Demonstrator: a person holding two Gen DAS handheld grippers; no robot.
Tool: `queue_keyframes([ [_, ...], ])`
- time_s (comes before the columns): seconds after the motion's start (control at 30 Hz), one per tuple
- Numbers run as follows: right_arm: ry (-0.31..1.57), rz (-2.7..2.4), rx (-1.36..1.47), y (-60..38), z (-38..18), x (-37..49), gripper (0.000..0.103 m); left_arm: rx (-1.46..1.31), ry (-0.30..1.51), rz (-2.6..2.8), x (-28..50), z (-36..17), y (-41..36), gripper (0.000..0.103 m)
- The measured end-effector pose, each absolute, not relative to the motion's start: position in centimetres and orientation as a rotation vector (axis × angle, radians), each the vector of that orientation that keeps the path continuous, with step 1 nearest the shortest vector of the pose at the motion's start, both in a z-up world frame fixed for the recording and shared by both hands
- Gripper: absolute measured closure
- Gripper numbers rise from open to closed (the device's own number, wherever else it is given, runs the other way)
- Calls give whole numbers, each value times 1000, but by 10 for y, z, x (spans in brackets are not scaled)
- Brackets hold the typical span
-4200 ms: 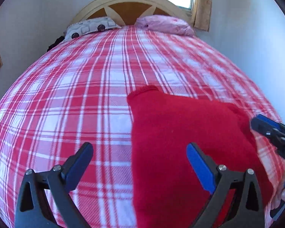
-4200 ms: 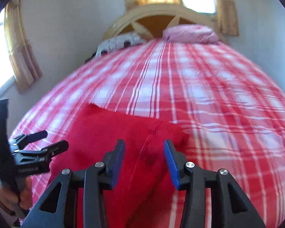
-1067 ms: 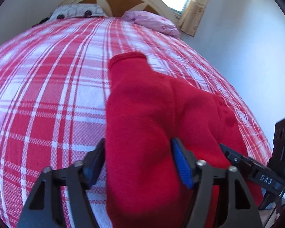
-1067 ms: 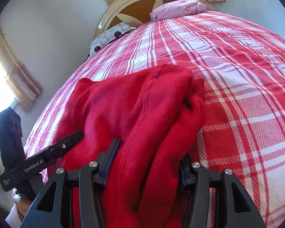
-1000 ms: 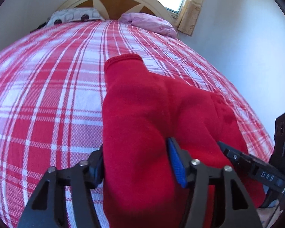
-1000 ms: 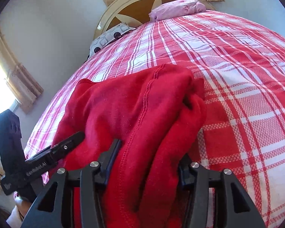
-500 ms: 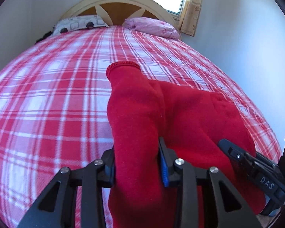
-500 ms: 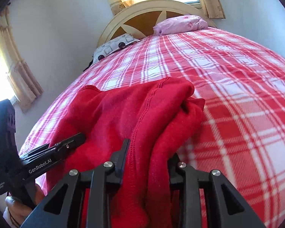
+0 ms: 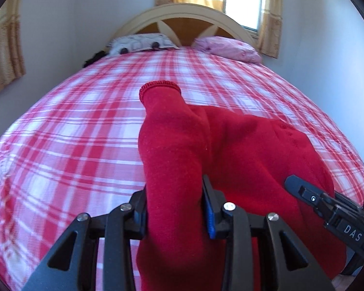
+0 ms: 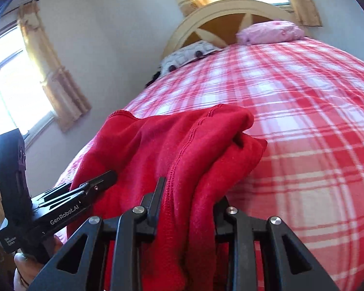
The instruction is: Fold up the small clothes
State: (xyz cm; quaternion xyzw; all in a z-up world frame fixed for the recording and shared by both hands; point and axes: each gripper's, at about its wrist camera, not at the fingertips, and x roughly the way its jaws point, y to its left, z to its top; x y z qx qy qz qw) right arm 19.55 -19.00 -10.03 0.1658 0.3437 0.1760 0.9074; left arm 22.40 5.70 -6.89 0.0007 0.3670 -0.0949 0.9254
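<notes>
The red garment (image 9: 242,150) between my fingers is a thick, matt knit cloth with a soft fuzzy nap and a ribbed cuff (image 9: 159,87), and its seam stitching shows in raised rows. My left gripper (image 9: 174,208) and my right gripper (image 10: 185,205) are of matt black plastic with small shiny metal screws (image 9: 229,206). The checked bedcover (image 9: 72,131) is a thin woven cloth, and the headboard (image 9: 182,14) looks like smooth painted wood.

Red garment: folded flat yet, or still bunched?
Bunched, not folded flat. The red garment lies in a rumpled heap on the bed, one ribbed cuff sticking out, with both grippers clamped on its near edge.
</notes>
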Motion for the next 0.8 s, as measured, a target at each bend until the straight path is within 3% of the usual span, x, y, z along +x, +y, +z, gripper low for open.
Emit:
queue_keyframes([
  [0.57,638,565,199,-38,-80,270,73,-32,663,77,257,-58,173,67],
  [0.8,738,480,69,1,-137,314,73,-16,725,128,304,-95,193,66],
])
